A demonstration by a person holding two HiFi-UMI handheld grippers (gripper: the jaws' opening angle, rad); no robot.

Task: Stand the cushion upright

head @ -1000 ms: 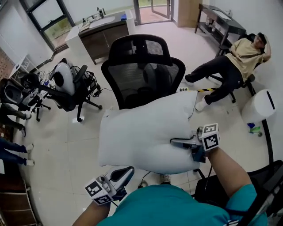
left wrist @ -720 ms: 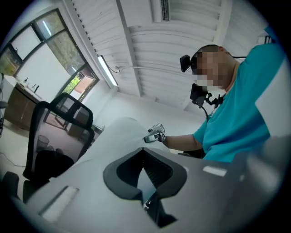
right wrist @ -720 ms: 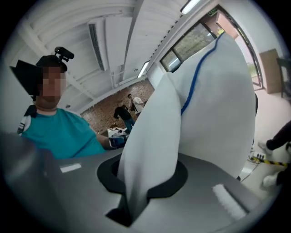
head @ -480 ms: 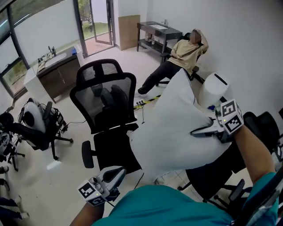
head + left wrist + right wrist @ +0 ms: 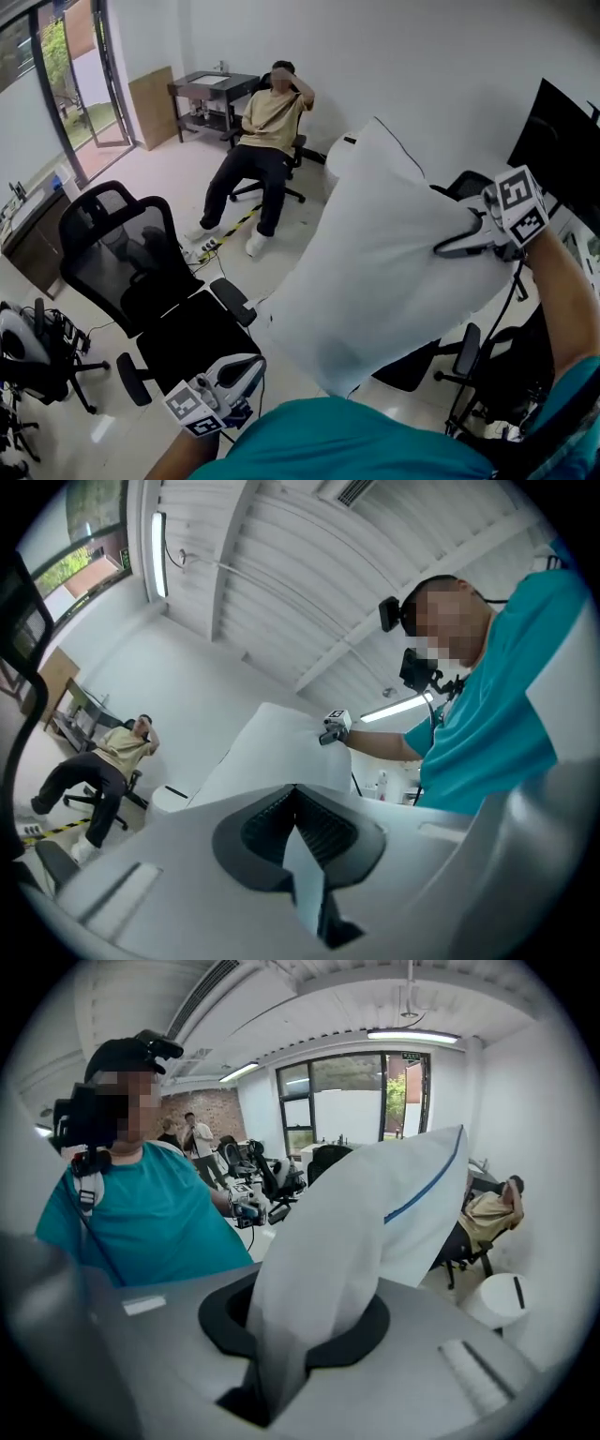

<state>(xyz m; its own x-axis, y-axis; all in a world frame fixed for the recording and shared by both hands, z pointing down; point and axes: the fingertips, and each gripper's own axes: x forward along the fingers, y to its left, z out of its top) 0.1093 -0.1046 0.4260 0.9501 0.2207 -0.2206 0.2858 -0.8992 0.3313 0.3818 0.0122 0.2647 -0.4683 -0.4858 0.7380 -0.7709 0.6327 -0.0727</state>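
Observation:
The white cushion (image 5: 375, 272) hangs in the air, tilted, one corner up by the wall and its lower end near my chest. My right gripper (image 5: 448, 250) is shut on the cushion's right edge, with cloth pinched between its jaws (image 5: 300, 1330). The right gripper view shows the cushion (image 5: 384, 1213) rising from the jaws, a blue line along its seam. My left gripper (image 5: 242, 372) is low at the left, apart from the cushion, jaws together with nothing in them. In the left gripper view the cushion (image 5: 272, 747) and the right gripper (image 5: 330, 731) are ahead of the shut jaws.
A black mesh office chair (image 5: 131, 272) stands on the tiled floor at the left, its seat bare. A person (image 5: 262, 131) sits in a chair by the far wall beside a dark table (image 5: 211, 89). A dark monitor (image 5: 562, 150) and another black chair (image 5: 487, 347) are at the right.
The right gripper has lifted the cushion off the black chair and carried it up and to the right. The view has swung right. The left gripper stays low and empty.

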